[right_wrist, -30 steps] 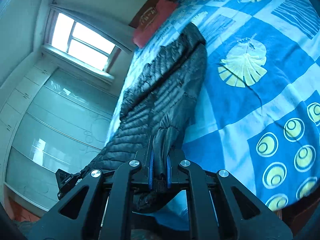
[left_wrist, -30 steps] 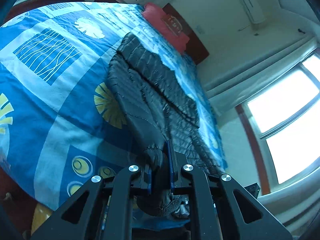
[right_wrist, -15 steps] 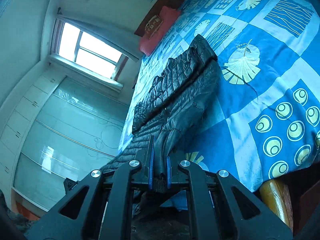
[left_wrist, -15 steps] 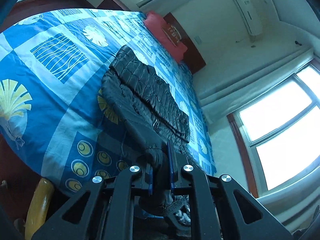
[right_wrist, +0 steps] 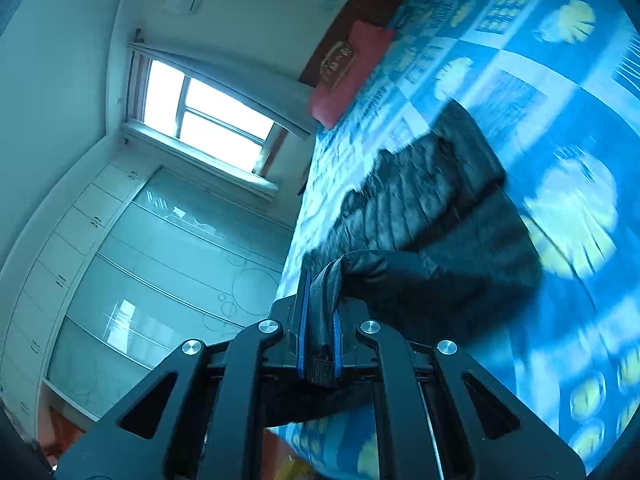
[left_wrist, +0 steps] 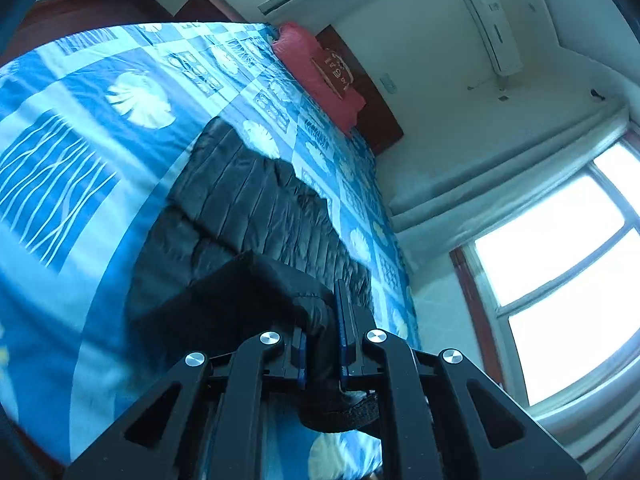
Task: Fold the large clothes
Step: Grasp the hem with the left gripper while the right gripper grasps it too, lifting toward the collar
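Puffer jacket (left_wrist: pixel 256 200), black and quilted, lies along the blue patterned bedspread (left_wrist: pixel 80 184); in the left wrist view the left gripper (left_wrist: pixel 323 344) is clamped on its near hem. In the right wrist view the right gripper (right_wrist: pixel 319 340) pinches the other hem corner. Slick fabric could slide from either clamp if one hand outpaces the other, skewing the fold.

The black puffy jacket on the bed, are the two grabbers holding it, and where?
Yes. The left gripper and the right gripper are each shut on the black jacket, pinching its near end, lifted off the blue bedspread.
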{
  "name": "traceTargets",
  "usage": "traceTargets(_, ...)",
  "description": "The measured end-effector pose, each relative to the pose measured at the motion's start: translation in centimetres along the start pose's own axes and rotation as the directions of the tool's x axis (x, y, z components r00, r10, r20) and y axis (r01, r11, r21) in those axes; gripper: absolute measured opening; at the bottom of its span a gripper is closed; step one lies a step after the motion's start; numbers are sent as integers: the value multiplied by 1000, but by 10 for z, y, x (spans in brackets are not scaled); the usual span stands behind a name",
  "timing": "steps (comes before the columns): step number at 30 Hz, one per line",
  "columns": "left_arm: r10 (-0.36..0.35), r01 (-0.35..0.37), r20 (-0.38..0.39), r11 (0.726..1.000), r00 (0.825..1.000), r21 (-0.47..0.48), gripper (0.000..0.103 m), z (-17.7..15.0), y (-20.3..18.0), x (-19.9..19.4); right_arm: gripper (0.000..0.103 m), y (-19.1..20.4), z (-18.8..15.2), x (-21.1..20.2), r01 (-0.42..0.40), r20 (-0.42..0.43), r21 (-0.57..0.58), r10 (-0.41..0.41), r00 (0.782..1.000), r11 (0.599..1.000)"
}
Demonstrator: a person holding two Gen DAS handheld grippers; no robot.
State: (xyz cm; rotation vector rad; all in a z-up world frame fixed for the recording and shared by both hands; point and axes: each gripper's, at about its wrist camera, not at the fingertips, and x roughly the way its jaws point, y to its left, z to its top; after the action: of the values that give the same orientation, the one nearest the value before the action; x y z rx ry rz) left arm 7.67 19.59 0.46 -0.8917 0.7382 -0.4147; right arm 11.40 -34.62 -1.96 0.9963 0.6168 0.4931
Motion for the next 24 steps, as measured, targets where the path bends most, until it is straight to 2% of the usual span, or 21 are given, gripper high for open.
traceTargets(1, -8, 8, 2, 1000, 1000, -4, 11, 14, 1, 12, 9, 0, 13, 12, -6, 6, 2, 6, 1000, 1000)
traceTargets(7, 45, -44, 8, 999, 999, -18, 11, 79, 10, 83, 9, -14, 82, 88, -9, 31, 39, 8, 999, 999)
traceTargets(13, 109, -110, -28, 992, 994, -61, 11, 132, 41, 166, 9, -61, 134, 170, 62, 15, 121, -65, 998, 991)
traceTargets(16, 153, -156, -48, 985, 987, -77, 11, 145, 63, 200, 9, -93, 148, 206, 115, -6, 159, -116, 993, 981)
traceTargets(20, 210, -218, -87, 971, 974, -99, 11, 152, 93, 239, 9, -135, 151, 239, 194, -46, 203, -189, 981, 960)
traceTargets(24, 189, -200, -106, 974, 976, -106, 14, 155, 105, 251, 9, -166, 146, 250, 196, -53, 245, -189, 981, 950)
